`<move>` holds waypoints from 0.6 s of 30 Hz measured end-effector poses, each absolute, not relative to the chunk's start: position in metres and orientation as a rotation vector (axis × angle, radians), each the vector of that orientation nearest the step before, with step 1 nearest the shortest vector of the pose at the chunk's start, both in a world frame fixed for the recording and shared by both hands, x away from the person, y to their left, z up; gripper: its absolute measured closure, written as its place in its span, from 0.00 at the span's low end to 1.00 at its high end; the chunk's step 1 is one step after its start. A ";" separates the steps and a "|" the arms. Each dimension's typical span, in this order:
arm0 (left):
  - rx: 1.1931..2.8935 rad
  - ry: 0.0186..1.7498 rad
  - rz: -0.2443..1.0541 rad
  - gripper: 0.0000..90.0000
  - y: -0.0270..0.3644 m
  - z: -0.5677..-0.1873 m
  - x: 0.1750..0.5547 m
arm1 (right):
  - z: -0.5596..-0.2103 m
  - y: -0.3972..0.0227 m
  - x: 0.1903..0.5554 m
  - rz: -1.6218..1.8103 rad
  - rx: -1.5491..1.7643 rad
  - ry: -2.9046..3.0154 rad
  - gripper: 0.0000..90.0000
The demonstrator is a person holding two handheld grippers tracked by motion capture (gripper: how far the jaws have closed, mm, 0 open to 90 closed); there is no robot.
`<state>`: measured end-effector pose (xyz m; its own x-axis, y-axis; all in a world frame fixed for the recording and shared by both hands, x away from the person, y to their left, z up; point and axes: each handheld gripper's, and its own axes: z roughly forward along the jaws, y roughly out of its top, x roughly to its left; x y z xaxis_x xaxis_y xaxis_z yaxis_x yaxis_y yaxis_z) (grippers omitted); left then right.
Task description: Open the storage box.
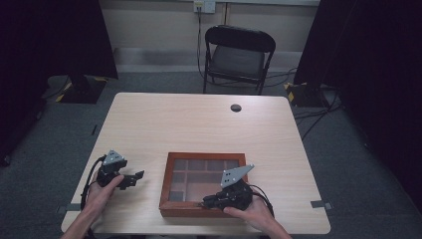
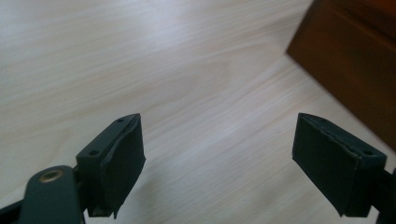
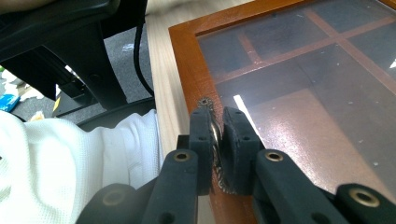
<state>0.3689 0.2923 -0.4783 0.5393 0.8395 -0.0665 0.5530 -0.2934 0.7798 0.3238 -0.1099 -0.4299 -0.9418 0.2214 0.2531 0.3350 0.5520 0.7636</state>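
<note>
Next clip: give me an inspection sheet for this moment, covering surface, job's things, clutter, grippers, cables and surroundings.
Surface: light wood table with a round dark grommet hole near the far edge.
Job's things: brown wooden box with a glass lid over compartments, at the near edge; a small metal latch on its frame.
Clutter: nothing seen.
Grippers: left gripper open above bare table, beside the box; right gripper shut on the latch.
Cables: black cable trailing from the left gripper; more cables on the floor to the right.
Surroundings: black folding chair behind the table, wall socket, dark curtains on both sides, grey floor.
</note>
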 end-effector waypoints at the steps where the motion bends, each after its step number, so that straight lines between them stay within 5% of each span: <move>1: 1.982 1.104 0.448 0.18 0.291 -0.477 0.368 | -0.429 -0.110 0.324 -1.354 -0.472 -2.654 0.92; 18: 2.030 0.910 0.322 0.18 0.262 -0.467 0.350 | -0.412 -0.111 0.327 -1.359 -0.499 -2.646 0.92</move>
